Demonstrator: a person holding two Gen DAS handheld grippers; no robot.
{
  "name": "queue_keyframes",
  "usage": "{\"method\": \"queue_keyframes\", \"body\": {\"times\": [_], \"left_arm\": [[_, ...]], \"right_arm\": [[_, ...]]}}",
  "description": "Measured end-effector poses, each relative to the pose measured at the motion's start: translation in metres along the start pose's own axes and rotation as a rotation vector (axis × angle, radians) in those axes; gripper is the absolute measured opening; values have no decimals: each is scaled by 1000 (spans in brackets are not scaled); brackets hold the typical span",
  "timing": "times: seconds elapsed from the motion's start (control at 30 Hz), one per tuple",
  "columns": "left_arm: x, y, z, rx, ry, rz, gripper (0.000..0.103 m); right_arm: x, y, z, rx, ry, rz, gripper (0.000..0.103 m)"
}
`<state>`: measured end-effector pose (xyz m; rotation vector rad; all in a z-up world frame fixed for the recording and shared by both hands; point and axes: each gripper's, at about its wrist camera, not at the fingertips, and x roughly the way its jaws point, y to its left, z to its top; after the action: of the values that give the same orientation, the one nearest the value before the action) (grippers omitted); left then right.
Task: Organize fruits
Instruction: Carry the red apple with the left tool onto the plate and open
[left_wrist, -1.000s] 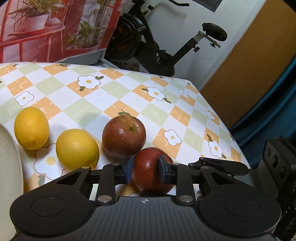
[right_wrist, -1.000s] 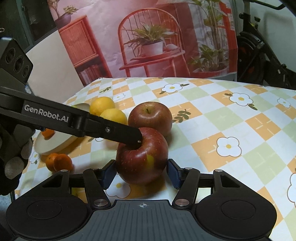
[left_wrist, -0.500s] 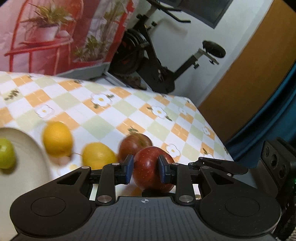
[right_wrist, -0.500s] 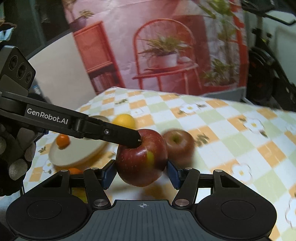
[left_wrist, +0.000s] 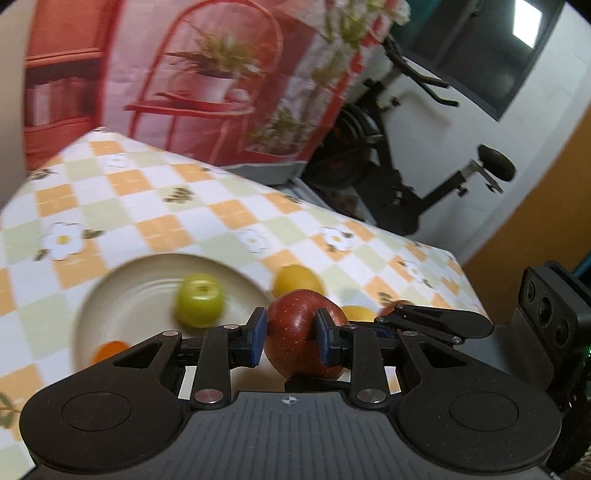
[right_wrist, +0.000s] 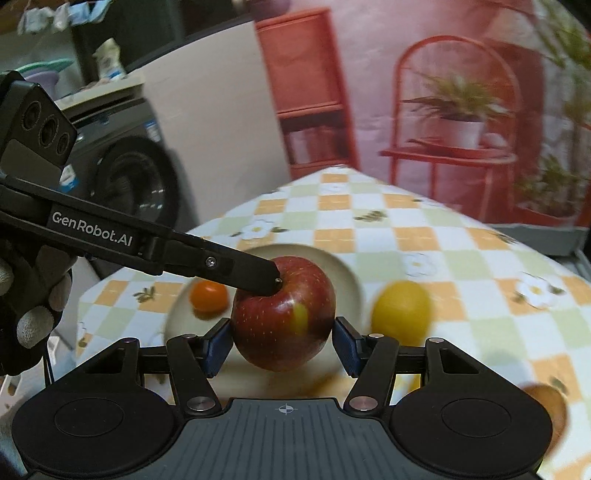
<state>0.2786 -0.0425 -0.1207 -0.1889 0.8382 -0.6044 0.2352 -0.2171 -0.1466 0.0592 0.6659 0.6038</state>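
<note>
red apple (left_wrist: 301, 334) is pinched in both grippers now, left gripper (left_wrist: 290, 341) and right gripper (right_wrist: 282, 345) clamped on it together. it's gone from the counter (left_wrist: 155, 210) to hovering by the plate (left_wrist: 122, 295), so drop-off looks close.

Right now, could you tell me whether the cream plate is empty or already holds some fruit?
Not empty. The cream plate holds a green apple and a small orange fruit. The red apple is not on it yet.

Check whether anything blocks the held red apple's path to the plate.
Nothing visible does. The red apple is right by the plate; a green apple and an orange already lie on it, with bare room left.
</note>
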Motion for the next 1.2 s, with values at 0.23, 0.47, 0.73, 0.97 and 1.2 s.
{"method": "queue_keyframes", "body": {"times": [0.23, 0.47, 0.73, 0.97, 1.2], "left_arm": [[2, 31, 2, -46, -1, 63, 29], [0, 51, 0, -69, -22, 99, 29], [5, 61, -4, -74, -12, 131, 29], [4, 69, -3, -100, -28, 157, 29], [6, 67, -3, -100, -30, 161, 30]], "right_arm": [[48, 18, 11, -32, 61, 58, 55], [79, 20, 21, -73, 90, 72, 55], [96, 22, 22, -104, 113, 74, 55], [108, 23, 25, -118, 98, 62, 55], [110, 26, 30, -131, 124, 30, 56]]}}
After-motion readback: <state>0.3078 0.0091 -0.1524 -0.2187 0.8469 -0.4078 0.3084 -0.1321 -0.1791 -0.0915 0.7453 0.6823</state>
